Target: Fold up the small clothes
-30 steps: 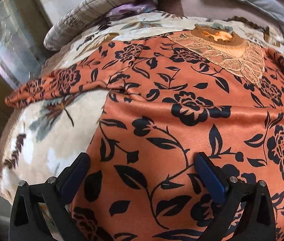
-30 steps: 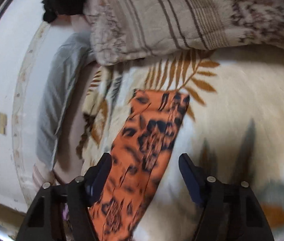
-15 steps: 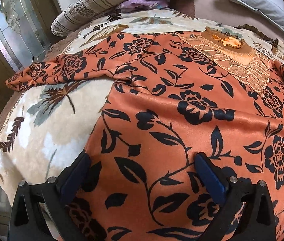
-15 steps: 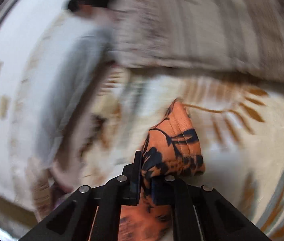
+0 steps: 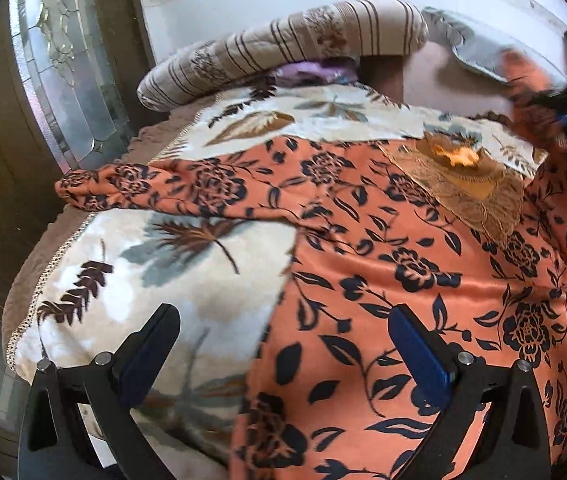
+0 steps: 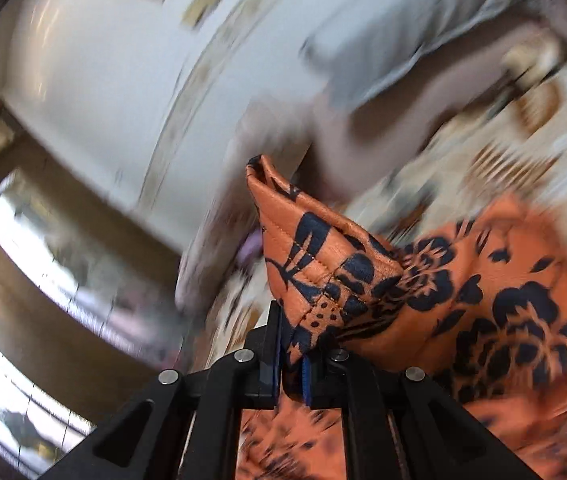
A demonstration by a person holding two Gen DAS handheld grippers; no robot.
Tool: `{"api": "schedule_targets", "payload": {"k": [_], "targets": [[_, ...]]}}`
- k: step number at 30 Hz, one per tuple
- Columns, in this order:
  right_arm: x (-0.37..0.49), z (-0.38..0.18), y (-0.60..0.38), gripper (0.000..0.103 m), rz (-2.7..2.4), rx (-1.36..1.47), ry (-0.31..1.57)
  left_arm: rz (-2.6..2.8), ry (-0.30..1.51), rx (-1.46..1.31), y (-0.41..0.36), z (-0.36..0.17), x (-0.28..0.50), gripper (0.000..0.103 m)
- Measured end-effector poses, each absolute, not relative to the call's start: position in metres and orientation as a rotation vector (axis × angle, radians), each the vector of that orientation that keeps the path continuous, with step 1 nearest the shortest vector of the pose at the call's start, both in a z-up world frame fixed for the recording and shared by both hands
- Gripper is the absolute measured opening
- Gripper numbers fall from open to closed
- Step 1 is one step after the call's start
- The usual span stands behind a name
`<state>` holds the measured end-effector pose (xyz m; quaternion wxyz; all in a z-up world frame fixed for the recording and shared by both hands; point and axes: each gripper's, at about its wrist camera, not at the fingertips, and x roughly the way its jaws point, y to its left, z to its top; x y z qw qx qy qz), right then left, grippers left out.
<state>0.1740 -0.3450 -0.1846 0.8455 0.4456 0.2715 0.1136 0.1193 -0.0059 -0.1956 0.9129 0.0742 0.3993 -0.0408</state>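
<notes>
**Jaws: left wide, right clamped on a sleeve**

Left wrist view — left gripper [image 5: 283, 354] stands wide open and holds nothing, above the near hem of the orange floral garment [image 5: 423, 276], spread flat on the leaf-print blanket [image 5: 155, 272]; one sleeve lies out to the left

Right wrist view — right gripper [image 6: 292, 364] is pinched tight on a sleeve cuff [image 6: 307, 252], lifted clear; background blurred

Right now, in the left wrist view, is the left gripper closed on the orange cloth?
No. The left gripper stands wide open above the orange floral garment, with its pads apart and no cloth pinched between them.
</notes>
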Motion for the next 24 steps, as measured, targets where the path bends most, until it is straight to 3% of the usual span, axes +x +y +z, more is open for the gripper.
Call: {"api": "schedule_targets", "payload": {"k": [1,3,4,5,6,14,16,18,21,24], "targets": [[0.184,-0.193,-0.327,0.013,0.268,0.964,0.614,-0.081,0.818,0.147,-0.002,-0.193,0.120,0.103],[0.198,-0.208,-0.294,0.026,0.302,0.985,0.684,-0.068,0.812,0.138,0.005,-0.191,0.122,0.103],[0.203,-0.214,-0.281,0.052,0.328,0.991,0.708,-0.061,0.809,0.129,0.009,-0.190,0.124,0.103],[0.206,-0.218,-0.273,0.092,0.348,0.996,0.728,-0.059,0.808,0.123,0.011,-0.189,0.125,0.103],[0.204,-0.220,-0.267,0.100,0.364,1.002,0.729,-0.059,0.807,0.115,0.014,-0.188,0.126,0.103],[0.146,-0.209,-0.327,0.098,0.203,0.834,0.774,-0.059,0.812,0.048,0.022,-0.181,0.152,0.103],[0.126,-0.216,-0.356,0.090,0.137,0.850,0.765,-0.022,0.818,0.018,0.032,-0.182,0.161,0.103],[0.115,-0.228,-0.379,0.073,0.060,0.881,0.781,0.023,0.838,-0.011,0.048,-0.184,0.173,0.103],[0.114,-0.247,-0.405,0.064,-0.018,0.957,0.820,0.124,0.871,-0.090,0.087,-0.185,0.195,0.103],[0.121,-0.269,-0.415,0.063,-0.109,0.913,0.902,0.253,0.867,-0.132,0.127,-0.181,0.215,0.103]]}}
